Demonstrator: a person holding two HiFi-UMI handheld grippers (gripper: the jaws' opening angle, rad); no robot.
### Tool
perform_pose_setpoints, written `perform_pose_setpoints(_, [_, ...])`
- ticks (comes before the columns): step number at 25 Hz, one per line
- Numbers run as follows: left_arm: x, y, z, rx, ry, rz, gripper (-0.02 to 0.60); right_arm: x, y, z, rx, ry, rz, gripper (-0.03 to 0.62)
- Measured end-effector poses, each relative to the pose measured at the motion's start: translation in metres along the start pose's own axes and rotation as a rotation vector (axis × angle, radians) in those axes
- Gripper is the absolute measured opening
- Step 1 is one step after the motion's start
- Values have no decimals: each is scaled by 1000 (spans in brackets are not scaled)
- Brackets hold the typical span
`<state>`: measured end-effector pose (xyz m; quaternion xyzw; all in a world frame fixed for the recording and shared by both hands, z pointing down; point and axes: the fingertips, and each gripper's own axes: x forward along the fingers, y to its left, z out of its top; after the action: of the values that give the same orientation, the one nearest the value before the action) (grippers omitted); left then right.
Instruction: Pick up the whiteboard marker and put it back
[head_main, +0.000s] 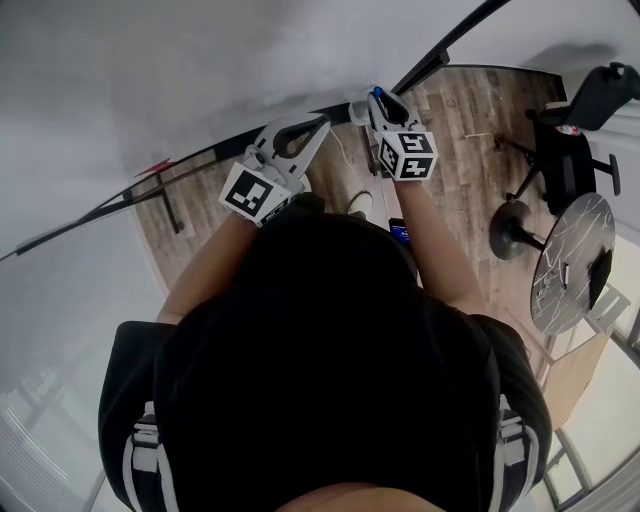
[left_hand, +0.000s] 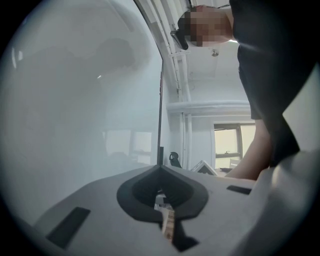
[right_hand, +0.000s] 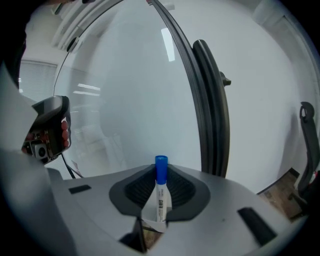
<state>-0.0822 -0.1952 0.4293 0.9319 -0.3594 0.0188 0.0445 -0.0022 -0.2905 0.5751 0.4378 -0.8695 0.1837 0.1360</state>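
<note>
My right gripper (right_hand: 159, 172) is shut on the whiteboard marker (right_hand: 160, 197), a white barrel with a blue cap that sticks up past the jaw tips. In the head view this gripper (head_main: 380, 100) is held close to the whiteboard (head_main: 150, 80), and the marker's blue cap (head_main: 377, 93) peeks out at its tip. My left gripper (head_main: 320, 124) hovers beside it to the left, near the board's dark lower edge (head_main: 200, 160). In its own view the left gripper (left_hand: 160, 168) is shut, jaws meeting at the tip with nothing between them.
The whiteboard's dark frame (right_hand: 210, 100) runs just right of the marker. On the wooden floor to the right stand a black office chair (head_main: 570, 150), a stool (head_main: 515, 228) and a round table (head_main: 575, 260). A cable (head_main: 350, 165) trails below the board.
</note>
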Motion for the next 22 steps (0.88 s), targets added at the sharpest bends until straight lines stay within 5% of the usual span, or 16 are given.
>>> perform_pose_setpoints(22, [4,-6,14,28,-7,-9,3,-67,30,86,-78,-167,77,65])
